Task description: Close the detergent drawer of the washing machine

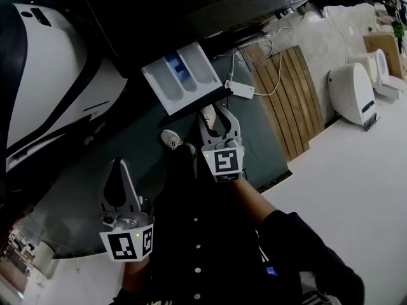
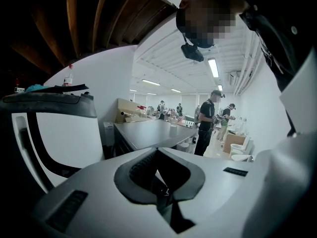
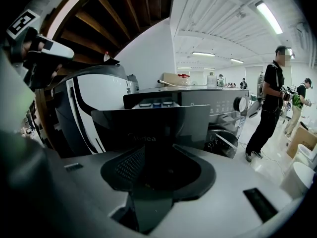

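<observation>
The dark washing machine [image 1: 191, 11] stands along the top of the head view. Its white detergent drawer [image 1: 184, 78], with a blue compartment, is pulled out toward me. My right gripper [image 1: 218, 110] sits just in front of the drawer's dark front panel, open, with nothing between its fingers. In the right gripper view that front panel [image 3: 153, 125] fills the space straight ahead of the right gripper [image 3: 151, 150]. My left gripper [image 1: 117, 167] hangs lower at the left, away from the drawer. In the left gripper view the left gripper [image 2: 157, 152] is shut and empty.
A white appliance [image 1: 51, 88] stands left of the washer. A white adapter with a cable [image 1: 240, 89] and wooden slats [image 1: 286, 94] lie to the right of the drawer. White toilets [image 1: 353, 94] stand farther right. People [image 3: 270, 108] stand in the room beyond.
</observation>
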